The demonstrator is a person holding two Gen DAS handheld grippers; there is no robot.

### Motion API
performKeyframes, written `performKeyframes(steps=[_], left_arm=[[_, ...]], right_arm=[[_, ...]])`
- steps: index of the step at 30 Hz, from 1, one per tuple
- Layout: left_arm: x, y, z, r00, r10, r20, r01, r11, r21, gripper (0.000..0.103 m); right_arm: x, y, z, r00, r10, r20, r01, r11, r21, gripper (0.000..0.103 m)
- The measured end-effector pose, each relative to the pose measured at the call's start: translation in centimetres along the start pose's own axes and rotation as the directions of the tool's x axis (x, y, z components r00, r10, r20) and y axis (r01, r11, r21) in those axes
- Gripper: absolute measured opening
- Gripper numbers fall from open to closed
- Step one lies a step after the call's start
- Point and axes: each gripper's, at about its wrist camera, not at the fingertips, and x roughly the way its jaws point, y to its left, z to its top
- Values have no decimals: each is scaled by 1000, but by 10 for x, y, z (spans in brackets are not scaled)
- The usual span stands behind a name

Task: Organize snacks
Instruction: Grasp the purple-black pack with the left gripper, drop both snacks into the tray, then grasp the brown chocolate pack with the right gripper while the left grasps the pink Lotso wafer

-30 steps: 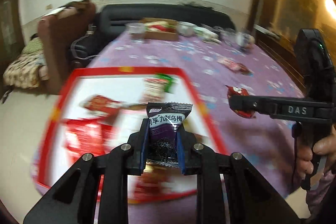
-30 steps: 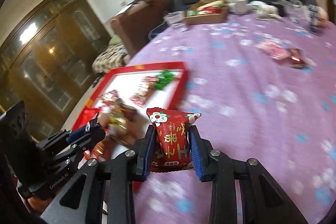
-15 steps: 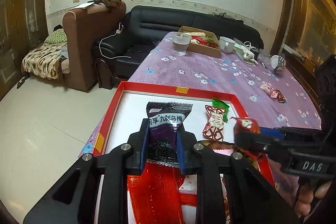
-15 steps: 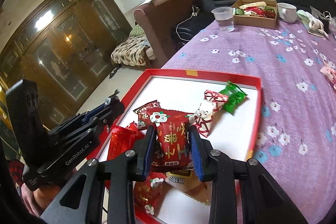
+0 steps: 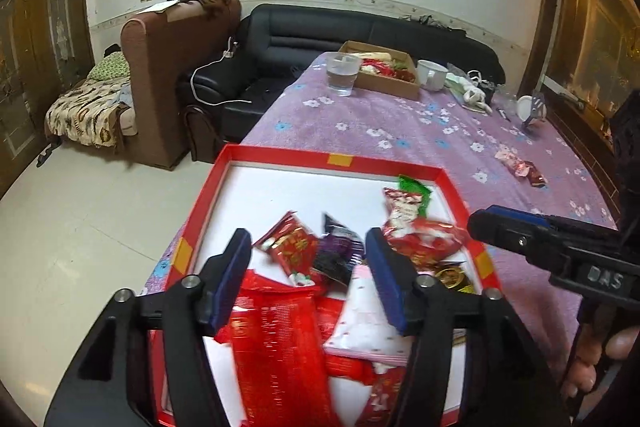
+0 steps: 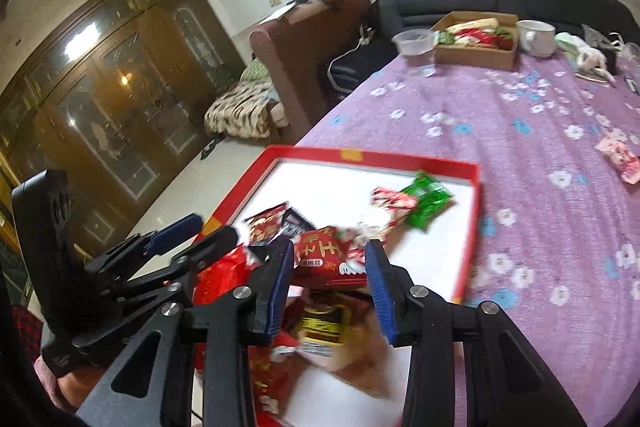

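Jaws of both grippers, left [image 5: 306,263] and right [image 6: 326,277], now gape; purple plum packet [image 5: 336,253] and red snack packet [image 6: 324,259], released, lie mid-frame in the red tray [image 5: 280,157].

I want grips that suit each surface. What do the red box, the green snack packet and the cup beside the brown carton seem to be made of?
Red box: likely cardboard, matte red rim, white inside; the folded rim suggests it.
Green snack packet: glossy plastic film, crinkled, with highlights.
Cup: clear thin plastic probably; see-through walls.
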Motion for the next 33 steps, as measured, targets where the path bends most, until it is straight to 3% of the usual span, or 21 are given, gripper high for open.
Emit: performKeyframes(steps=[6, 12, 17, 20, 24, 28, 31, 33], left_arm=[[5, -37, 8, 999, -46, -11, 47, 996, 71, 69], [28, -92, 26, 989, -133, -62, 140, 980, 139, 69], [53, -136, 41, 973, -197, -120, 214, 965, 148, 69], [65, -158, 44, 966, -210, -152, 233, 960, 157, 69], [74, -170, 42, 960, -212, -185, 241, 959, 151, 69], [80, -173, 45, 957, -203, -207, 232, 964, 129, 69], [85, -176, 51, 955, -202, -219, 229, 968, 104, 69], [89, -178, 57, 954, -204, -220, 226, 971, 77, 69]], right_arm=[[-20, -79, 3, 990, -138, 2, 137, 986, 95, 40], [-58, -207, 7, 934, -356, -20, 347, 896, 278, 43], [-78, -283, 15, 888, -458, -33, 434, 813, 387, 43], [-73, -305, 27, 864, -501, -46, 480, 793, 375, 43], [-50, -312, 37, 871, -486, -71, 482, 815, 321, 43], [-22, -309, 48, 860, -499, -103, 508, 821, 260, 40], [-14, -309, 50, 824, -553, -123, 566, 795, 217, 35], [-22, -313, 46, 829, -545, -127, 558, 793, 243, 32]])
